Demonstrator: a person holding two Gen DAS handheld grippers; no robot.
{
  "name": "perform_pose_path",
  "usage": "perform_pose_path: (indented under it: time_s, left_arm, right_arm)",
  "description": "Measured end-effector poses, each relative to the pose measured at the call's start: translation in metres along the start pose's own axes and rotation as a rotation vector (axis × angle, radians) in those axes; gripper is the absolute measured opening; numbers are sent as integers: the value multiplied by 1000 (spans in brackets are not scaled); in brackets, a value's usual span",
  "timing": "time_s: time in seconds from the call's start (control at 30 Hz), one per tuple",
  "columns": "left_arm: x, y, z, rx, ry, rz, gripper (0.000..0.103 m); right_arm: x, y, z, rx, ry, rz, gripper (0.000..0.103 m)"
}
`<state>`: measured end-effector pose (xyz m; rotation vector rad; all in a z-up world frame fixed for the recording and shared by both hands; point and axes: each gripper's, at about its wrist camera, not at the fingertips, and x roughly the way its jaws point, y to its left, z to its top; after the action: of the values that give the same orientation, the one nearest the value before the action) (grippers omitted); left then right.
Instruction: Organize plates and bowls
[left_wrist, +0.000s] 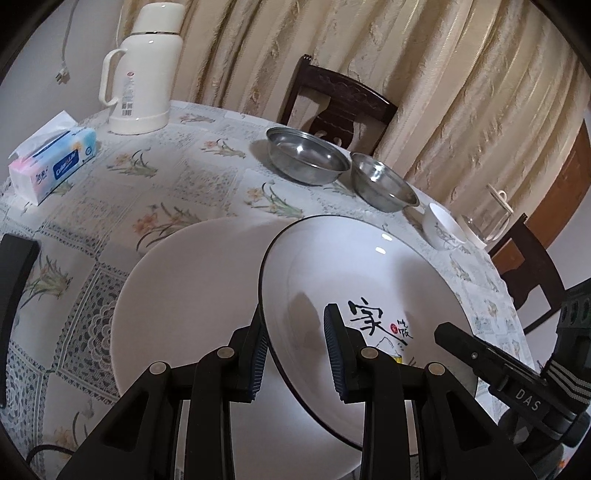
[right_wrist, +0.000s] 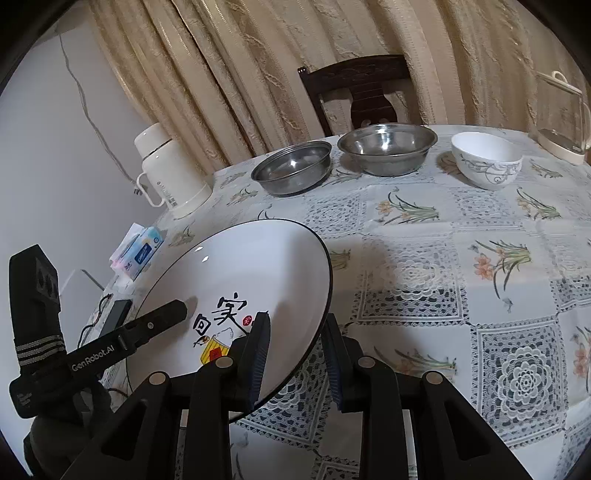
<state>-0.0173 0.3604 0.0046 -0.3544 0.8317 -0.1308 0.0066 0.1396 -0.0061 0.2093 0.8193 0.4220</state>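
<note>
A white plate with a black rim and a painted character (left_wrist: 369, 266) (right_wrist: 236, 277) hangs tilted over the table, held from both sides. My left gripper (left_wrist: 297, 343) is shut on its left rim, one pad under the rim and one on the inside. My right gripper (right_wrist: 295, 347) is shut on the opposite rim; its upper finger (left_wrist: 454, 334) lies on the plate's face. A plain white plate (left_wrist: 177, 295) lies flat on the table, partly under the held plate. Two steel bowls (left_wrist: 306, 158) (left_wrist: 382, 188) and a white floral bowl (left_wrist: 443, 225) (right_wrist: 485, 158) stand at the far edge.
A cream thermos (left_wrist: 144, 74) and a tissue pack (left_wrist: 51, 166) stand at the far left of the flowered tablecloth (right_wrist: 443, 295). A glass kettle (right_wrist: 561, 114) stands at the far right. A dark wooden chair (right_wrist: 362, 92) and curtains lie behind the table.
</note>
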Motion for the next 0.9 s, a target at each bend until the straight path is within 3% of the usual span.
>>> perform_pose_path:
  time_s: [0.9]
  left_arm:
    - [-7, 40, -16, -46, 16, 66, 30]
  right_arm:
    - [20, 31, -13, -56, 49, 9, 30]
